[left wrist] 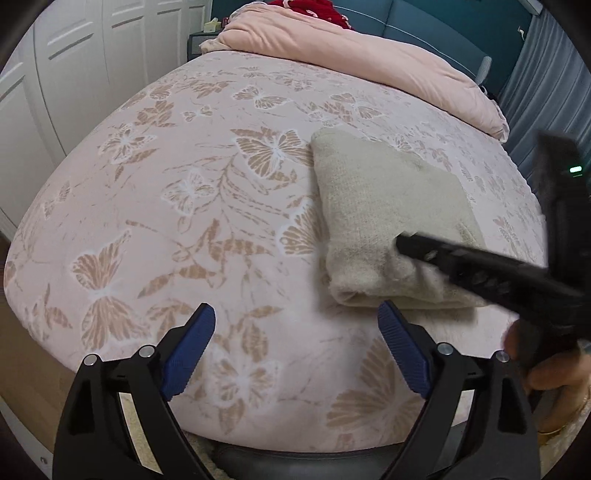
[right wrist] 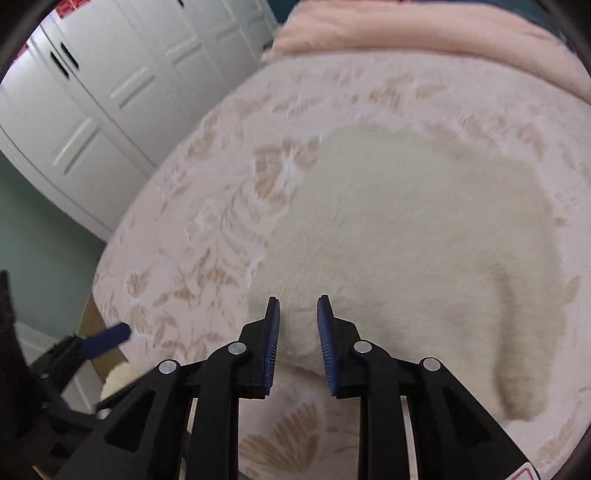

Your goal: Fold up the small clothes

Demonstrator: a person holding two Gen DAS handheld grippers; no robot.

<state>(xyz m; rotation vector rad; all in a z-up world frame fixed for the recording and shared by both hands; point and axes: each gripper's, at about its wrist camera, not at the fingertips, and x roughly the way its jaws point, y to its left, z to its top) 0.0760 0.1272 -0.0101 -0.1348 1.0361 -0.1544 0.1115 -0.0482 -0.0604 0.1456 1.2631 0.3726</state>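
Note:
A folded cream knit garment (left wrist: 384, 218) lies on the pink butterfly-print bed (left wrist: 207, 206). In the right wrist view it fills the middle (right wrist: 417, 236). My left gripper (left wrist: 295, 314) is open and empty, low over the bed just in front of the garment's near fold. My right gripper (right wrist: 297, 302) hovers over the garment's near edge with its jaws partly apart and nothing between them. It also shows in the left wrist view (left wrist: 402, 243) as a blurred black finger above the garment.
A folded pink duvet (left wrist: 354, 55) lies across the head of the bed, with something red (left wrist: 314, 9) behind it. White wardrobe doors (right wrist: 110, 92) stand to the left. A blue curtain (left wrist: 546, 85) hangs at the right. The bed's front edge is close below both grippers.

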